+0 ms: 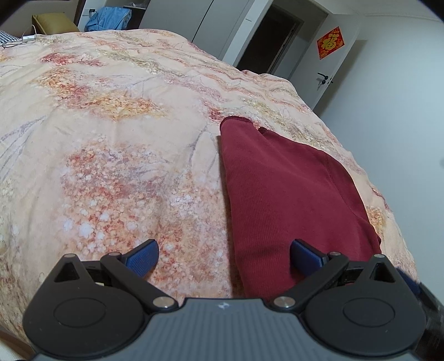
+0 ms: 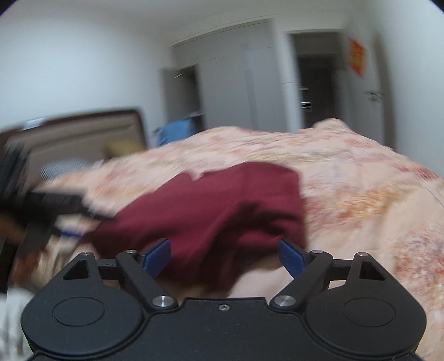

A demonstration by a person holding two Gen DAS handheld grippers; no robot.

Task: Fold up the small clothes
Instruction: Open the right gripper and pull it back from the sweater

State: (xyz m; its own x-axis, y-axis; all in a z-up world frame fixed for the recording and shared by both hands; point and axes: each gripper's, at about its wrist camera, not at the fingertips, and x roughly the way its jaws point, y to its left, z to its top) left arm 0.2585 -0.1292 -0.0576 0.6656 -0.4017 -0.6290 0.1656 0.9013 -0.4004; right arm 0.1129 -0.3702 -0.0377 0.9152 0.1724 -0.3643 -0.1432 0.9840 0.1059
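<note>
Nearest in the left wrist view, the left gripper [image 1: 224,257] hovers low over the bed [image 1: 111,155] with its blue fingers [image 1: 143,259] spread wide and nothing between them. One finger is over bare floral cover, the other over the near end of the dark red garment [image 1: 280,194]. In the right wrist view, which is blurred, the right gripper [image 2: 224,257] also has its fingers [image 2: 158,255] wide apart and holds nothing; the dark red garment [image 2: 222,213] lies just ahead of it, its near edge rumpled and partly raised off the cover.

The garment rests near the bed's right edge, toward the near end. Its long axis runs from the near end away toward the far end, with a narrower rounded end pointing far. It looks already doubled once lengthwise, with a seam along the side nearest the bed edge.

The step in hand is probably taking hold of the near end for the next fold. To do it well, each gripper should close on a corner through all layers, and both should lift evenly so the edges stay aligned.

Beyond the bed stand wardrobe doors [image 1: 222,25] and a dark doorway [image 1: 272,41].
</note>
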